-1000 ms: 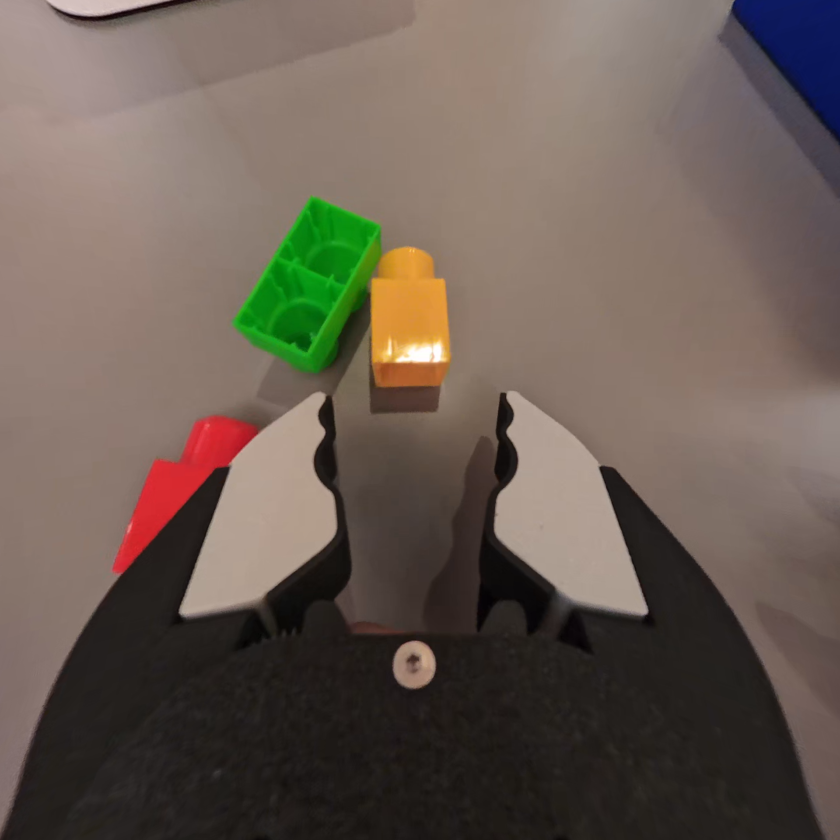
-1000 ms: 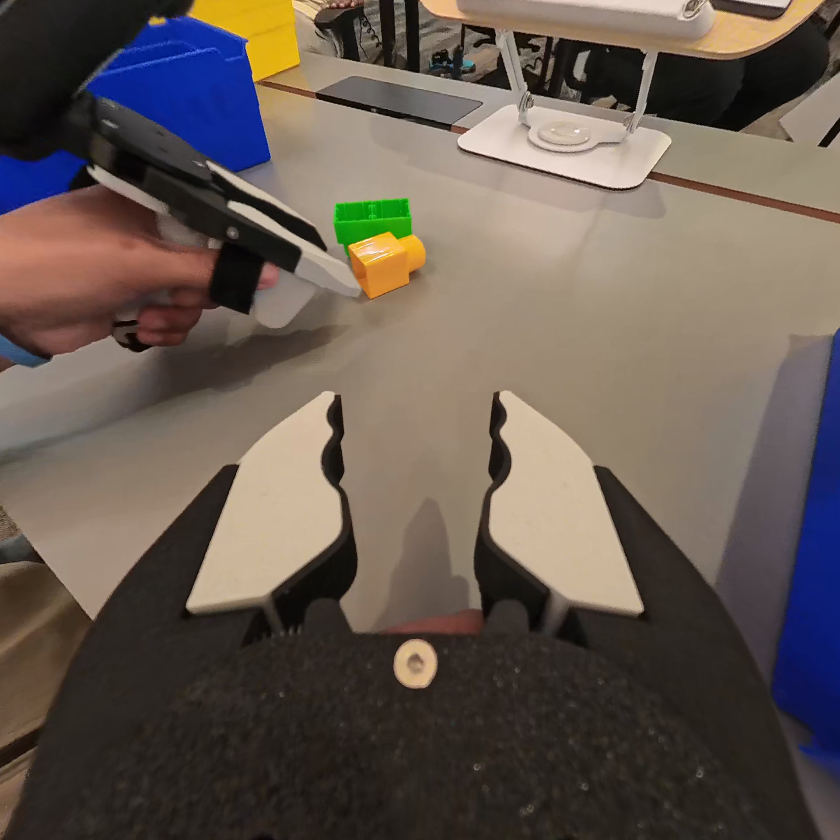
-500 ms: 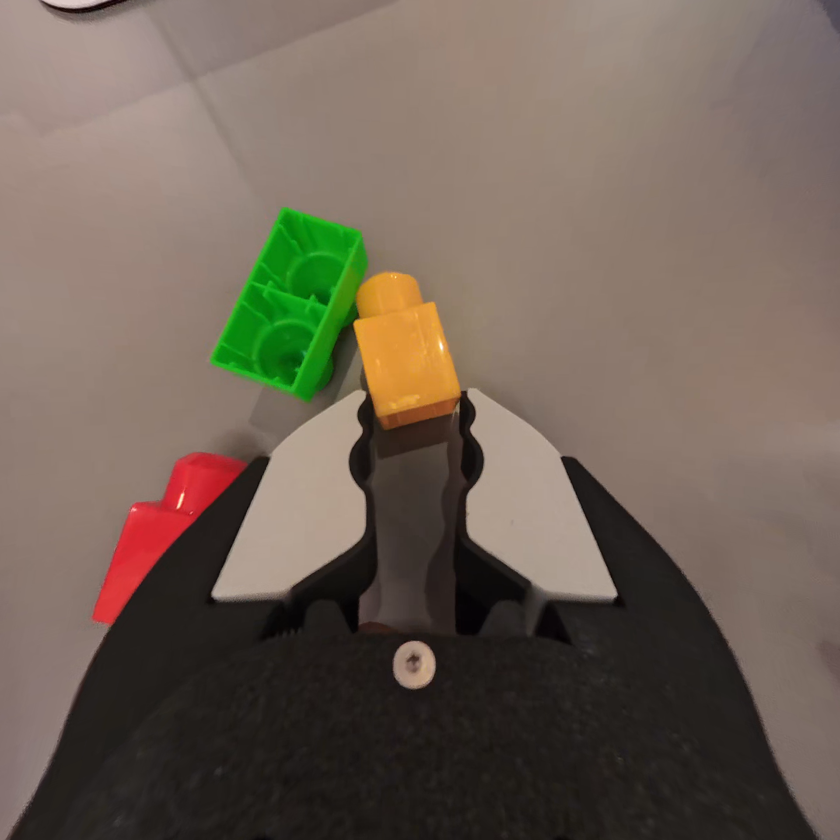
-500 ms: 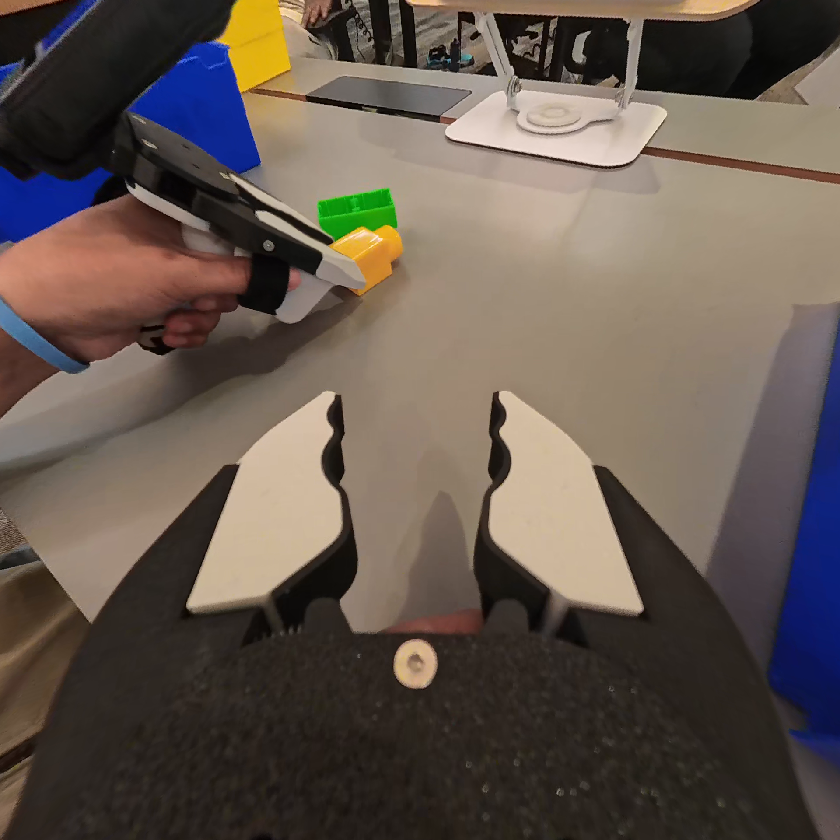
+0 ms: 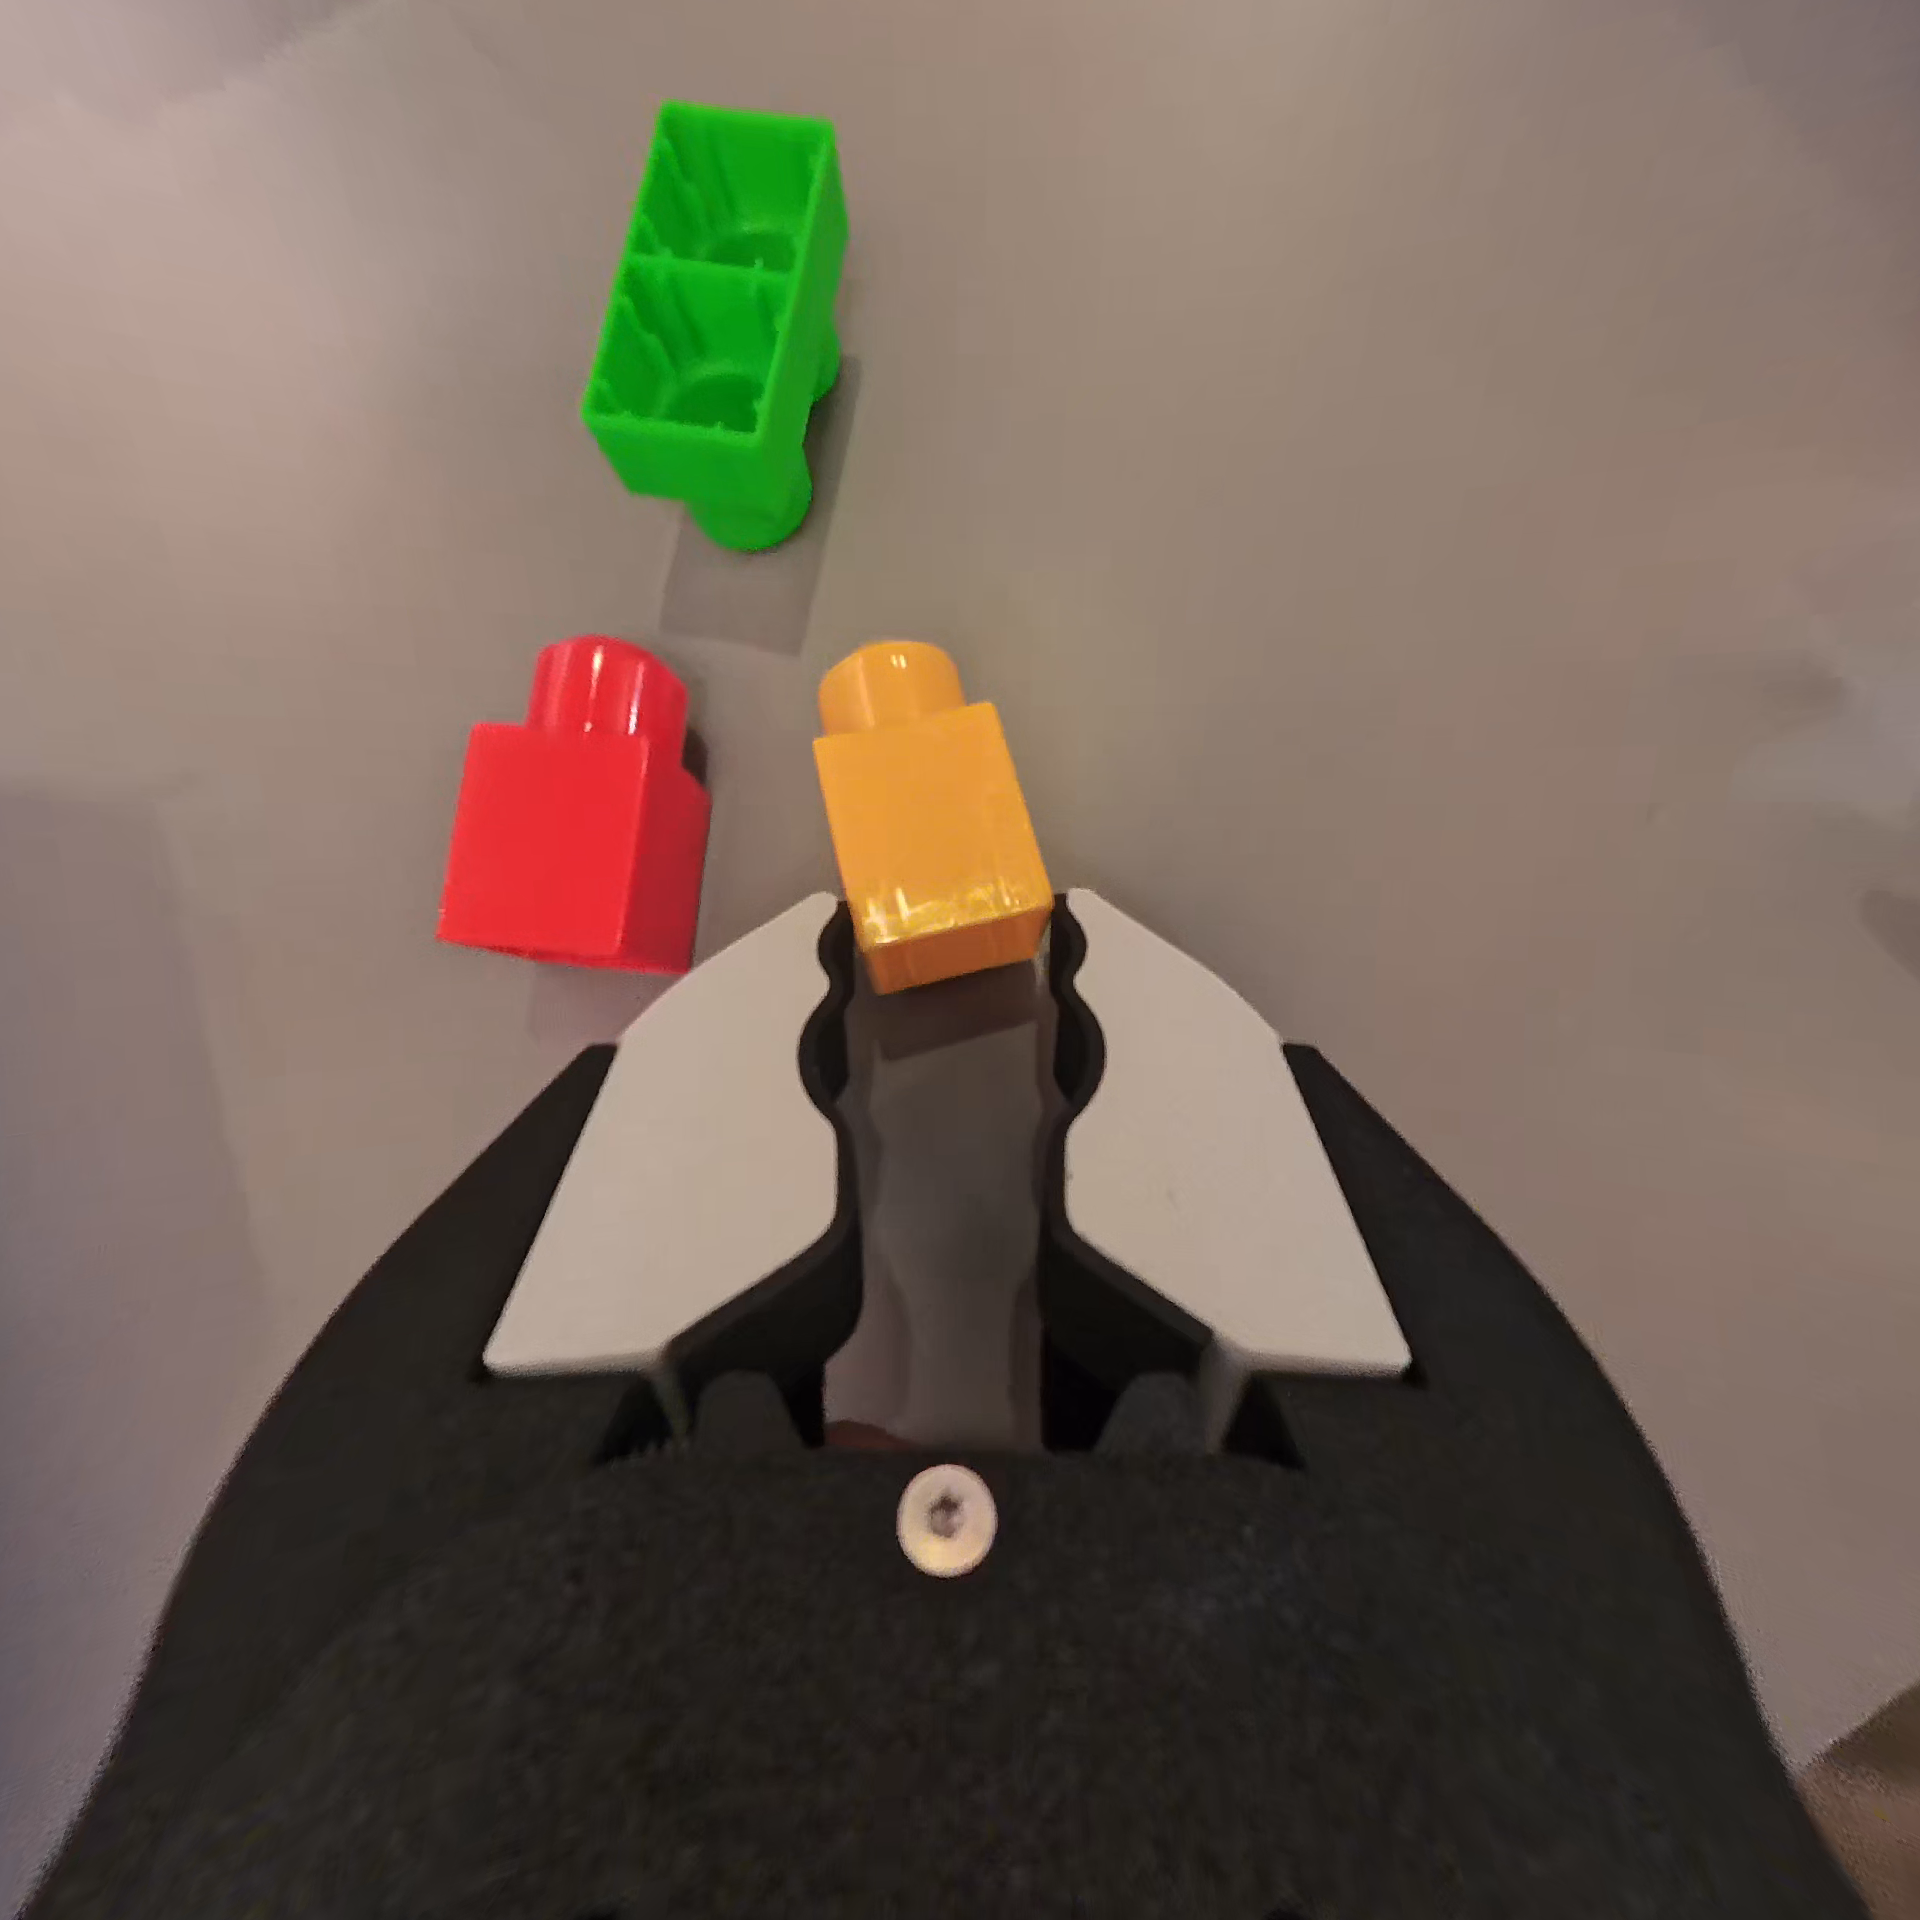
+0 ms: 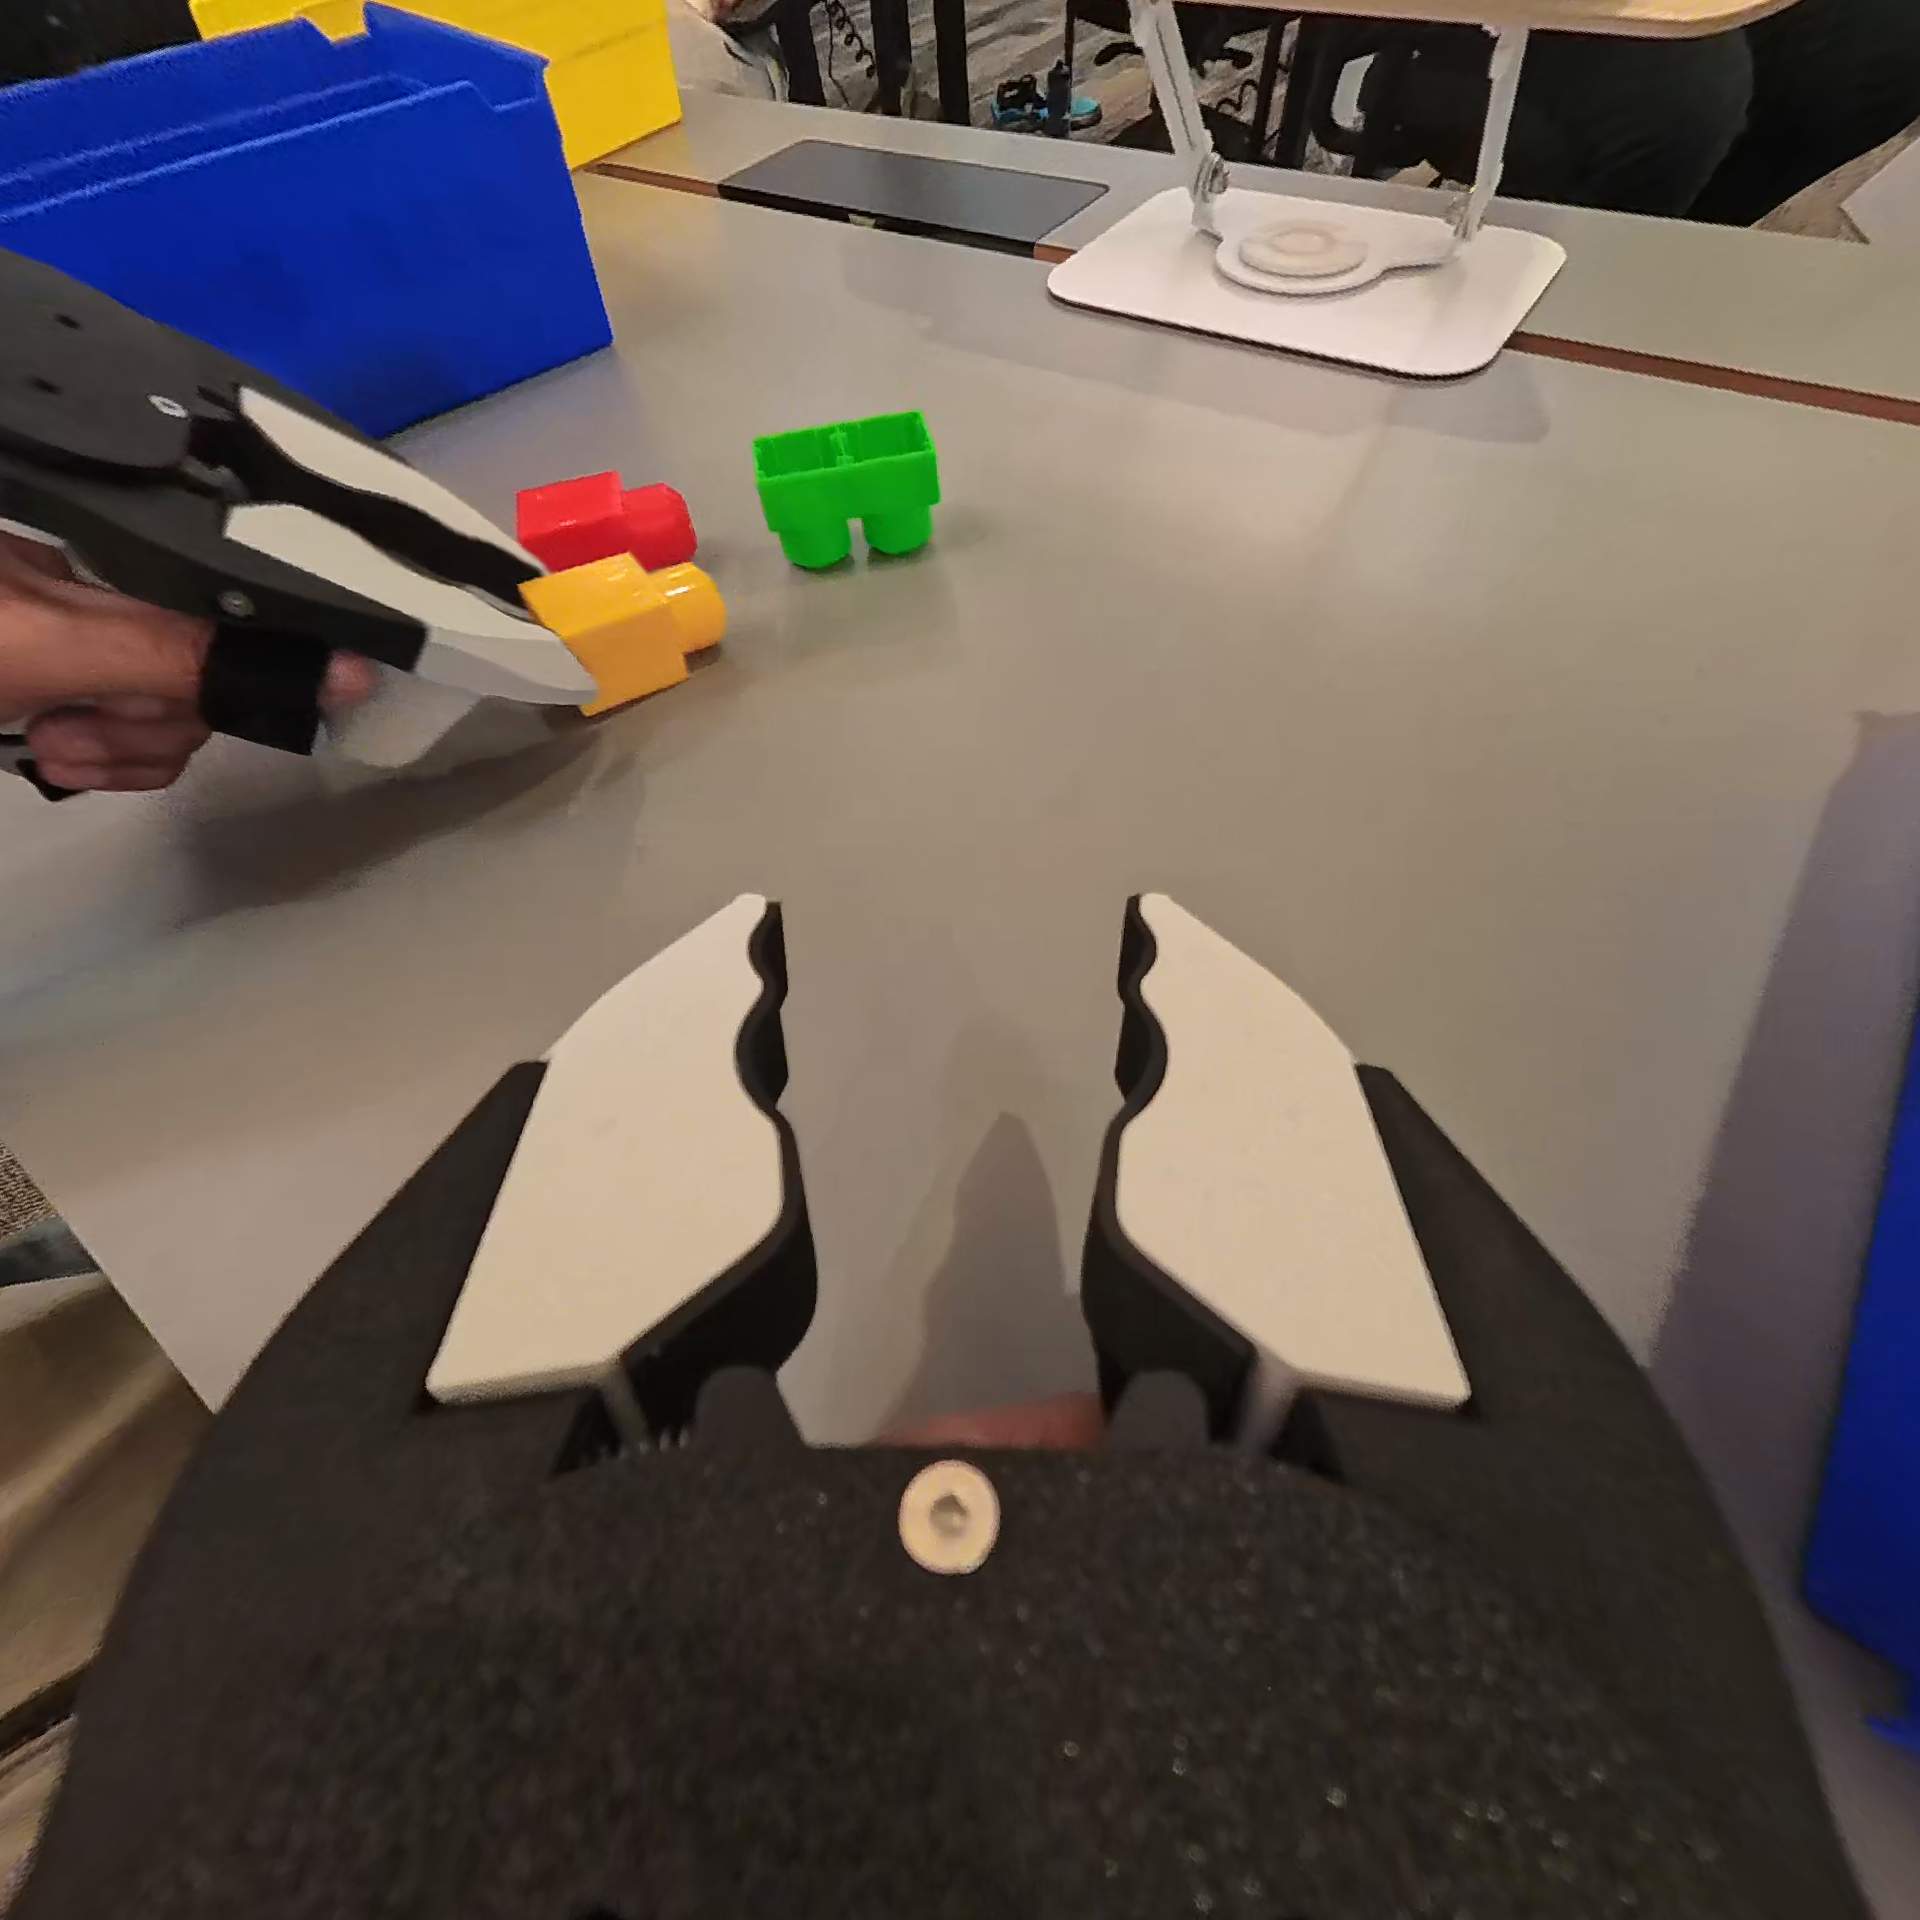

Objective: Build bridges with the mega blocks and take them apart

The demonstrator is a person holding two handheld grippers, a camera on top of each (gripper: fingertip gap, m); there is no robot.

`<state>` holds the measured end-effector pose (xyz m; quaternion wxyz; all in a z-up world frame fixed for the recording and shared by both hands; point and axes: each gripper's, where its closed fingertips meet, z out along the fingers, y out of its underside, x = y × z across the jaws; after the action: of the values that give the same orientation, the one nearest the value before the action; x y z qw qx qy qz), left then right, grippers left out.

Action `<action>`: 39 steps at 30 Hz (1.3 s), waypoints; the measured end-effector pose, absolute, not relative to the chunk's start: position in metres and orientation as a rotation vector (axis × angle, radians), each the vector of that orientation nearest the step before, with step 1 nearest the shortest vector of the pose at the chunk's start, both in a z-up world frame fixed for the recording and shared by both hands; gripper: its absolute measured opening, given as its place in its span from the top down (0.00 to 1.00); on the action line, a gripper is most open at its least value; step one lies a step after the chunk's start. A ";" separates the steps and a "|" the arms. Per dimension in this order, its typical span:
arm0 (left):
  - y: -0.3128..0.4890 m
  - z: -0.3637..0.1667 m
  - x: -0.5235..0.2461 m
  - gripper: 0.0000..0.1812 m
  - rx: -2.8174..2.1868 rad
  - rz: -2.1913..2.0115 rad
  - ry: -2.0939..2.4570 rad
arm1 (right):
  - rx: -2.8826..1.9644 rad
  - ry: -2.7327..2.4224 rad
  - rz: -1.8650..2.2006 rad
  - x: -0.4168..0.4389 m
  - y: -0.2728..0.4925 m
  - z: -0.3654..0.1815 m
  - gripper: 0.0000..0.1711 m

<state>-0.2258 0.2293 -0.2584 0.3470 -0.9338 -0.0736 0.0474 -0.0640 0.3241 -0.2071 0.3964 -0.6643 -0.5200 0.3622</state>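
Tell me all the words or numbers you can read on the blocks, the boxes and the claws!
None: no words, numbers or signs can be read anywhere.
The orange block, red block and green block are plain.
The blue bin and yellow bin show no label.
The white stand and dark flat panel show no writing.
The left claw and right claw are blank.

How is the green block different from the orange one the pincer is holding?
The green block is longer, with two studs; the orange block has one. The green block stands upside down on its studs with its hollow side up; the orange block lies on its side. The green block stands free, while the left gripper is shut on the orange block's base. Both are plastic blocks on the grey table.
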 end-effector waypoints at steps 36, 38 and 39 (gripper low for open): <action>0.216 -0.262 -0.268 0.68 -2.423 0.330 -0.330 | -1.674 -1.340 0.911 -0.066 0.319 -0.206 0.64; 0.216 -0.262 -0.268 0.68 -2.424 0.332 -0.331 | -1.675 -1.341 0.913 -0.066 0.319 -0.207 0.64; 0.216 -0.262 -0.269 0.68 -2.421 0.338 -0.333 | -1.676 -1.342 0.914 -0.067 0.319 -0.207 0.64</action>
<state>-0.2687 0.2164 -0.2619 0.3308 -0.9261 -0.1273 0.1294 -0.0665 0.3186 -0.2068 0.3934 -0.6603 -0.5287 0.3601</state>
